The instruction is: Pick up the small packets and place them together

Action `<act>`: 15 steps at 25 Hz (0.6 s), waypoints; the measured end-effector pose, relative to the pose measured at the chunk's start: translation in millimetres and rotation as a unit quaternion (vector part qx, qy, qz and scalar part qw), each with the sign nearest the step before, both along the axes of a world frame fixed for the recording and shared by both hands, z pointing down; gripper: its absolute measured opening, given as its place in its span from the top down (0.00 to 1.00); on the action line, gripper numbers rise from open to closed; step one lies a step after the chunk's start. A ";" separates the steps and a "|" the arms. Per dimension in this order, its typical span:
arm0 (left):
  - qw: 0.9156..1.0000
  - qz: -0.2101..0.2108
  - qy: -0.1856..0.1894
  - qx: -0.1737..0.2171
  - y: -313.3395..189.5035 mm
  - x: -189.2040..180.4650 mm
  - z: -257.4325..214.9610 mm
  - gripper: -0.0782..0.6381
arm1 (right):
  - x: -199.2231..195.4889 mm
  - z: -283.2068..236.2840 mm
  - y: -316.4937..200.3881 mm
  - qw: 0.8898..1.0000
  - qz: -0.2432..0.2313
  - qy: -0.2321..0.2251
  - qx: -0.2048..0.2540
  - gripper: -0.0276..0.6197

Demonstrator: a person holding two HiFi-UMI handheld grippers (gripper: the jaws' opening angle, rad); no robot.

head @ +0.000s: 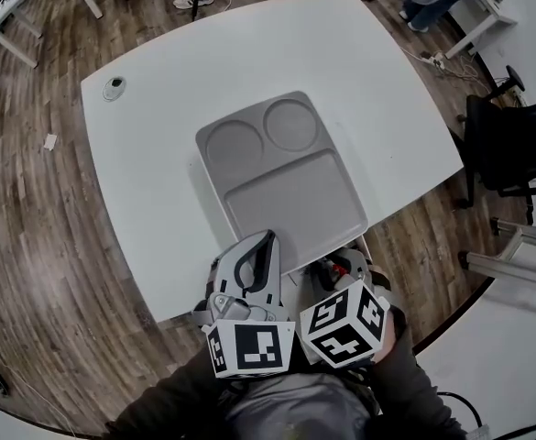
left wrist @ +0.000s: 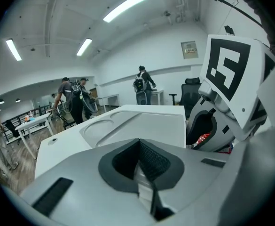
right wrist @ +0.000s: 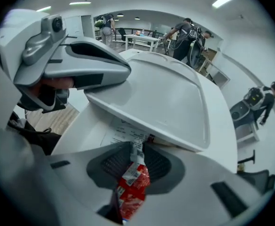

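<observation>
A small red packet (right wrist: 130, 188) with a white printed end stands between the pads of my right gripper (right wrist: 132, 147), which is shut on it. In the head view that gripper (head: 339, 278) points steeply down just past the near edge of the grey tray (head: 290, 200), beside a bit of red (head: 326, 270). White printed paper (right wrist: 123, 133) lies under the tray's rim (right wrist: 142, 117). My left gripper (left wrist: 139, 142) is shut, aimed over the tray (left wrist: 142, 121); a pale strip shows between its pads, and I cannot tell what it is. It sits just left of the right gripper (left wrist: 212, 126).
The tray has two round wells (head: 290, 123) and one large flat compartment, all bare. A small round object (head: 114, 87) lies at the white table's far left corner. A black office chair (head: 510, 145) stands to the right. People (right wrist: 186, 36) walk in the background.
</observation>
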State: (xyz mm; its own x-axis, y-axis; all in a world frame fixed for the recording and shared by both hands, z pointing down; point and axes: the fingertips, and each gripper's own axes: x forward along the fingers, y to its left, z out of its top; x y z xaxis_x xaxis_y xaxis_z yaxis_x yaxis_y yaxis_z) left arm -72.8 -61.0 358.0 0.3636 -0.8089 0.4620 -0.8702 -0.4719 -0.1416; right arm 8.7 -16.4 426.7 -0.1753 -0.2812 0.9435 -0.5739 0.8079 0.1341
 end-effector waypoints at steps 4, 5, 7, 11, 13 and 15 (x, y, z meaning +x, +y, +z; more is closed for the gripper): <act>1.000 0.005 -0.004 0.002 -1.5 -1.1 0.6 0.89 | -0.8 -10.2 -3.7 1.000 -0.004 0.003 0.025 0.88; 1.000 0.005 -0.005 0.004 -2.1 -2.5 0.6 0.89 | -1.6 -13.1 -3.6 1.000 -0.006 0.003 0.029 0.88; 1.000 0.005 -0.007 0.006 -2.3 -4.6 1.9 0.89 | -1.5 -16.1 -0.2 0.999 -0.007 0.001 0.031 0.89; 1.000 0.015 -0.024 0.014 1.4 1.1 5.0 0.89 | 6.9 -21.4 13.0 1.000 -0.003 -0.013 0.028 0.91; 0.999 0.022 -0.031 0.021 1.8 3.8 4.3 0.89 | 10.8 -26.7 17.6 0.999 -0.005 -0.016 0.031 0.91; 0.999 0.019 -0.027 0.023 0.6 1.1 3.2 0.89 | 10.7 -32.0 22.9 0.999 -0.009 -0.018 0.034 0.91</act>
